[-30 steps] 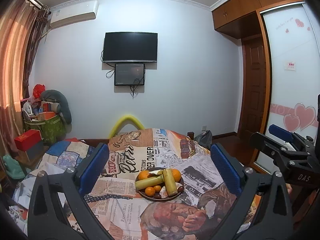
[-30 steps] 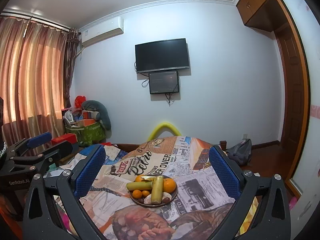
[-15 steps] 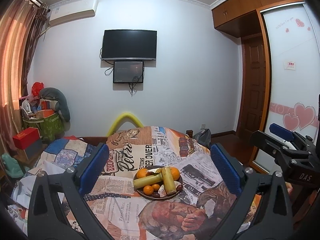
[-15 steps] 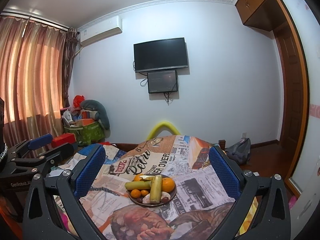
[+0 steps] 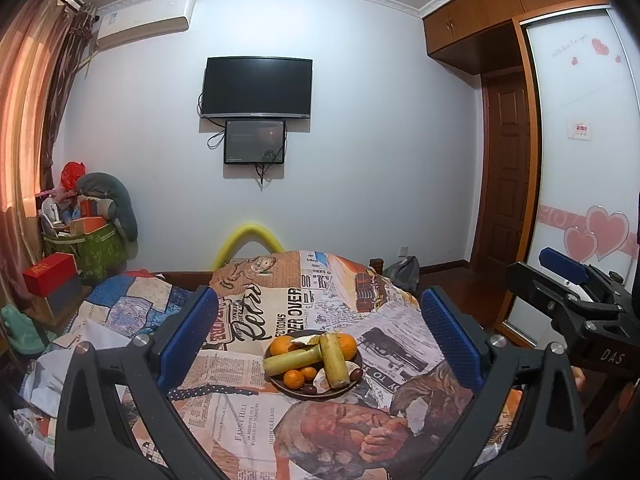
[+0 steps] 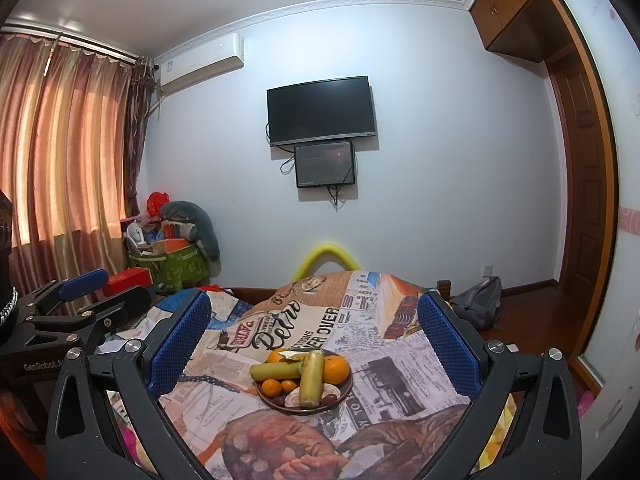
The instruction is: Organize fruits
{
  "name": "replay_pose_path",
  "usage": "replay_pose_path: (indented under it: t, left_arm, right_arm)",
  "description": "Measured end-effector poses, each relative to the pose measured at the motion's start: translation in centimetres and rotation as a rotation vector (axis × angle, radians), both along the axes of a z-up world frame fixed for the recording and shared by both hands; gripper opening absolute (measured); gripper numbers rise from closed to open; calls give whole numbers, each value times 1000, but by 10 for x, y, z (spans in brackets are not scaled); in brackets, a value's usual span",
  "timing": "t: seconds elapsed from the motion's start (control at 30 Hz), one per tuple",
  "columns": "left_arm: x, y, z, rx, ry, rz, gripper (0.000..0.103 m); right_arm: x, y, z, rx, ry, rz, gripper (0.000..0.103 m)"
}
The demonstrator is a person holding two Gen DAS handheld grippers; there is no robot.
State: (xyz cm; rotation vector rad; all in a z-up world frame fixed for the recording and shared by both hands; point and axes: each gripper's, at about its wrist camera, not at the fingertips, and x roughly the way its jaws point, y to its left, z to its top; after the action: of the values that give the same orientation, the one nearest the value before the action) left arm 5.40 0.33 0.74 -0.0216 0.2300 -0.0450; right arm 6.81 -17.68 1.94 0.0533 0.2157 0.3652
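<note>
On the newsprint-covered surface (image 5: 248,432), at twelve o'clock from both wide-open, empty grippers, left gripper (image 5: 320,338) and right gripper (image 6: 314,338), the fruits (image 5: 310,354) lie heaped on a dark plate (image 5: 294,392), which fits either a finished gathering or one awaiting sorting.

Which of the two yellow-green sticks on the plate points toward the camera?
The right stick, running front to back; the other stick lies crosswise to its left.
</note>
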Motion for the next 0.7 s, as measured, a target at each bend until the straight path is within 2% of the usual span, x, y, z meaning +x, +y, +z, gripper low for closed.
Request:
replay_pose_path:
  t: [0.7]
  left_arm:
    - [4,2,0,-5,11,-6,103]
  right_arm:
    - [-2,0,0,6,1,-3,103]
